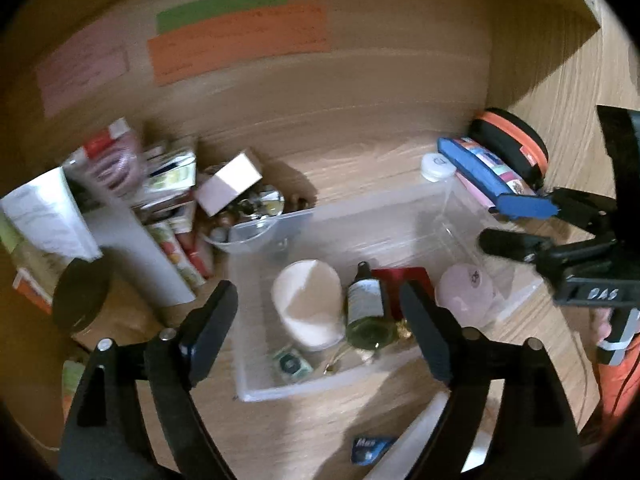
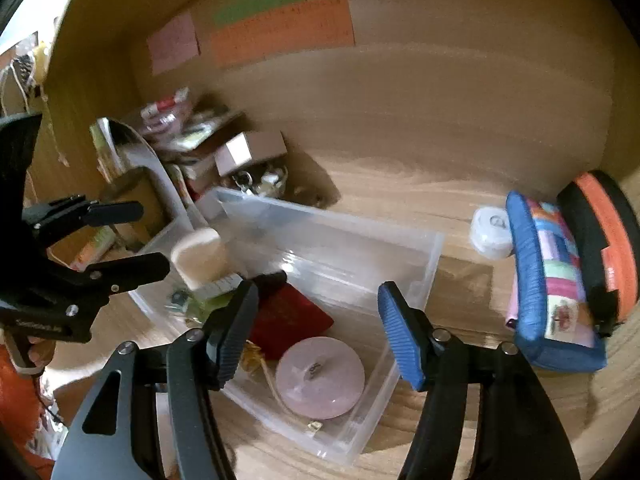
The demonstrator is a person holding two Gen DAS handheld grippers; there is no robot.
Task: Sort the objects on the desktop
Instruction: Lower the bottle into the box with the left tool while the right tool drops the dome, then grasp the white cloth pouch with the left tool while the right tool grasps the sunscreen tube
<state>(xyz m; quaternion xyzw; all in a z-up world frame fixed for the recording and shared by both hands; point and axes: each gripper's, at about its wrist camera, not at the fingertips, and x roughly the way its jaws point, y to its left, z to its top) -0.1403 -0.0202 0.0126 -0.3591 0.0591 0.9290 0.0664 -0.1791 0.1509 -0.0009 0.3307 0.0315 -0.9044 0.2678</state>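
Clear plastic bin (image 1: pixel 400 216) sitting mid-desk, holding the sorted items: white tub (image 1: pixel 308 308) lying on its side at the left end; small glass bottle (image 1: pixel 366 308) w/ pale label lying beside it; red card (image 1: pixel 404 276) flat under/behind the bottle; round pink disc (image 2: pixel 320 376) at the right end; small green-patterned item (image 1: pixel 290 364) by the near wall.

Left gripper (image 1: pixel 320 336) hovering above the bin's near edge, jaws standing wide apart, nothing between the pads.

Right gripper (image 2: pixel 320 336) hanging over the bin's right end, above the pink disc; jaws roughly half open, gripping nothing.

Outside the bin, right: blue patchwork pouch (image 2: pixel 552 280) leaning against a black-and-orange zip case (image 2: pixel 604 248); white round lidded pot (image 2: pixel 492 232) just beside the pouch.

Left: pile of boxes & packets (image 1: pixel 160 184) heaped against the back panel, dark-lidded jar (image 1: pixel 82 300) in front of it.

Back panel: green, orange & pink paper notes (image 1: pixel 236 36) stuck on; writing too blurred to read.
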